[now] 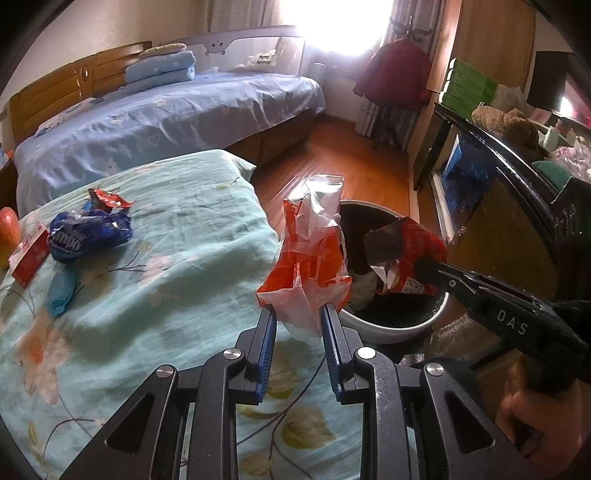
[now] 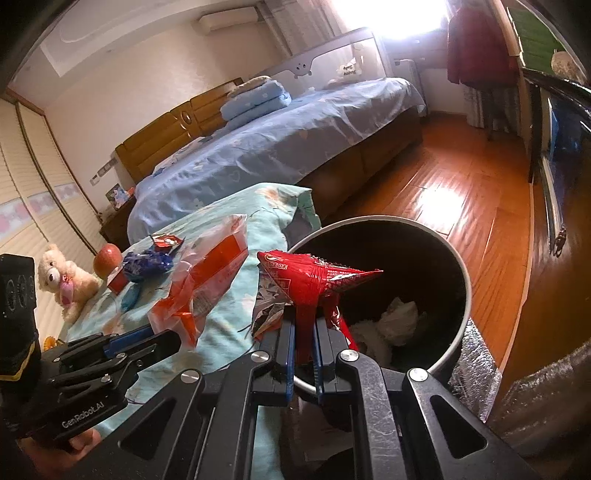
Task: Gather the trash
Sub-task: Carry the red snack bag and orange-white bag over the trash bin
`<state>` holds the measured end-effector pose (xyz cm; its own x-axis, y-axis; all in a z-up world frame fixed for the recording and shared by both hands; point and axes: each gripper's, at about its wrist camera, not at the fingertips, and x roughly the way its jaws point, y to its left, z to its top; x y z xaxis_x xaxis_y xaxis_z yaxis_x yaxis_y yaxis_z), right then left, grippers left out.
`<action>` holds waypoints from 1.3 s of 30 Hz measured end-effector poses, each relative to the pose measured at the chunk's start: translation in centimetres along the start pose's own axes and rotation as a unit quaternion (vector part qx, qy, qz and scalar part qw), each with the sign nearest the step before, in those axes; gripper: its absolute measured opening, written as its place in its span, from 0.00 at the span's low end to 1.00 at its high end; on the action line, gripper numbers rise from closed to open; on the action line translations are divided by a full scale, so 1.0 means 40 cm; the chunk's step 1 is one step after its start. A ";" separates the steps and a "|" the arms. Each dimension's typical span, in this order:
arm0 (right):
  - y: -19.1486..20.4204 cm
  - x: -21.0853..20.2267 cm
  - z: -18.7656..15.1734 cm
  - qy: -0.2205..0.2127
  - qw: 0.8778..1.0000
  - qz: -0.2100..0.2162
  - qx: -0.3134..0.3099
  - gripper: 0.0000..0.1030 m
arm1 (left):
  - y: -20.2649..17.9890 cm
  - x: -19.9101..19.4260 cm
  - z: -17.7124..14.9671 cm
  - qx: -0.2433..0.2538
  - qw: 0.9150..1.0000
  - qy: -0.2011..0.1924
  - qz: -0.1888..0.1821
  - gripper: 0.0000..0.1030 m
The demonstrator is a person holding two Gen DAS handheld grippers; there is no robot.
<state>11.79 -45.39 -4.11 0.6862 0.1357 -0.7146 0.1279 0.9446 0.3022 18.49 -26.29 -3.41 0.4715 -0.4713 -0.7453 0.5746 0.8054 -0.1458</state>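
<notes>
Got my right gripper (image 2: 303,325) pinching the red snack wrapper (image 2: 314,280) right over the trash bin (image 2: 466,291) for a clean drop; left gripper (image 1: 297,312) clamps the orange-and-clear bag (image 1: 308,254) beside the bin's rim, queued next; blue wrapper (image 1: 88,232) waits farther off on the bedspread (image 1: 177,266).

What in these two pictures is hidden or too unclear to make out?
- Bin bottom: dark in both views, only white scraps show.
- Red wrapper print: too small, right wrist view.
- Apple: cut off by the left wrist view's edge.
- Window: blown out by glare.
- Orange bag contents: crumpled plastic hides them.
</notes>
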 end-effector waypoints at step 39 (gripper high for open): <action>-0.115 0.055 0.045 0.019 0.999 -0.041 0.026 0.08 | -0.071 0.143 0.087 0.016 0.999 0.035 -0.024 0.25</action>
<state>14.00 -49.97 -5.95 0.6450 0.0703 -0.7609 0.2208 0.9361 0.2736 21.90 -32.53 -4.98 0.3950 -0.4825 -0.7818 0.6169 0.7699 -0.1634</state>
